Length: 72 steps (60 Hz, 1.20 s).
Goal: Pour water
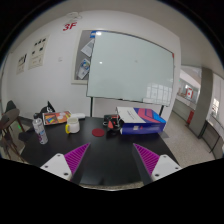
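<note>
Gripper view: claw (110, 160) wide open, seemingly empty.

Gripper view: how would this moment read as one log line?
gripper: open, holding nothing | clear plastic water bottle: upright on dark table, beyond fingers | pouring: not begun

1. The tool (110, 160) hangs above the dark surface (105, 150), fingers apart, nothing between them.
2. At eleven o'clock stands a water bottle (40, 130).
3. At one o'clock sits a blue box (142, 122).
4. A whiteboard (130, 68) stands beyond.
</note>
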Tool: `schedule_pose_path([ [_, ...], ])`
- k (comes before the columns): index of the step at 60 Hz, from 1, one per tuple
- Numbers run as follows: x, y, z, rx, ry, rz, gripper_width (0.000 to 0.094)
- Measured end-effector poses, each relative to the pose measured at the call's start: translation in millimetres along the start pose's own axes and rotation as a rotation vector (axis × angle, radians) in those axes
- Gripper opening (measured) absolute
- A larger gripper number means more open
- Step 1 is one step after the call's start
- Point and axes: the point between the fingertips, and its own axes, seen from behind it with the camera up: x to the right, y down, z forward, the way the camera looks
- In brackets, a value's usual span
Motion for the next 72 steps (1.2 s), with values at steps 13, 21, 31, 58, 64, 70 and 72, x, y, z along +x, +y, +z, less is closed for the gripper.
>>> schedule_pose_path([
  [13, -25, 41, 4, -0.047, 0.018, -0.032, 0.0844],
  [21, -72, 87, 2, -0.093, -0.011, -0.042, 0.0843],
  [31, -177, 132, 5, -0.155, -0.083, 0.018, 0.0844],
  [58, -423, 52, 150, 0.016, -0.225, 0.11, 0.0847],
  [64, -435, 34, 187, 0.049, -0.208, 0.111, 0.0845],
  [70, -435, 25, 211, 0.079, -0.181, 0.107, 0.0784],
  [72, -434, 23, 216, 0.088, -0.17, 0.105, 0.065],
])
